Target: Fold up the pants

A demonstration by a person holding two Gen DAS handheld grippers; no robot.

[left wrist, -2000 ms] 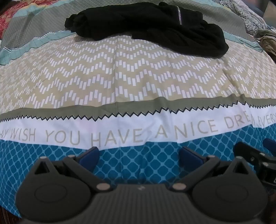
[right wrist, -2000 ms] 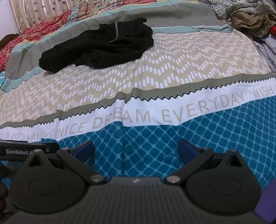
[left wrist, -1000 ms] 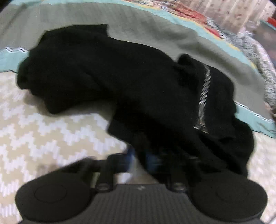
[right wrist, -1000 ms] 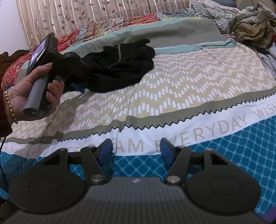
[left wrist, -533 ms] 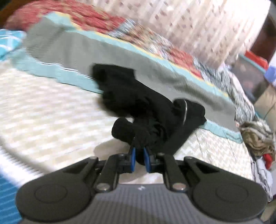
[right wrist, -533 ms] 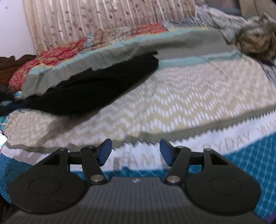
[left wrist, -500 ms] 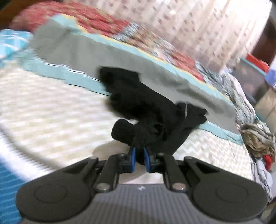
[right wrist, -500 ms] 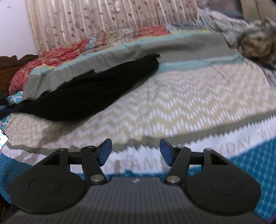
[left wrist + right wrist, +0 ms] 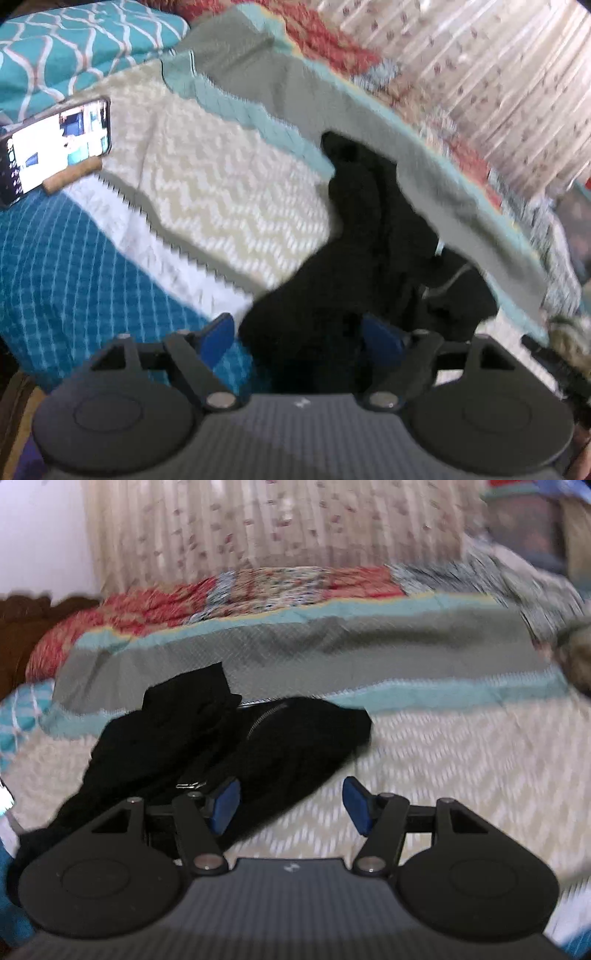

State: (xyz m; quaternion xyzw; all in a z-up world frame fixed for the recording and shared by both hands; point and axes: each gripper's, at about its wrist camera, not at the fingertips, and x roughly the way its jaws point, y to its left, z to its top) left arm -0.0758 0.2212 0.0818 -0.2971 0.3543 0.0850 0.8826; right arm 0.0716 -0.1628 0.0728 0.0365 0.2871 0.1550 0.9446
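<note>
The black pants are lying in a crumpled heap on the bedspread, stretching from the grey and pale-teal bands at the far side down across the cream zigzag band toward the near blue checked part. In the left wrist view, the left claw is standing wide open, its two blue pads set on either side of the near end of the pants; the dark cloth is sitting between them, but nothing is being squeezed. A phone with its screen lit is lying at the far left on the bedspread, beside a teal pillow. In the right wrist view, the right claw is also gaping wide and gripping nothing; its left pad is hovering over the near edge of the pants, while its right pad is over the bare zigzag cloth. A silver zipper is showing on the heap. Patterned curtains are hanging beyond the bed.
</note>
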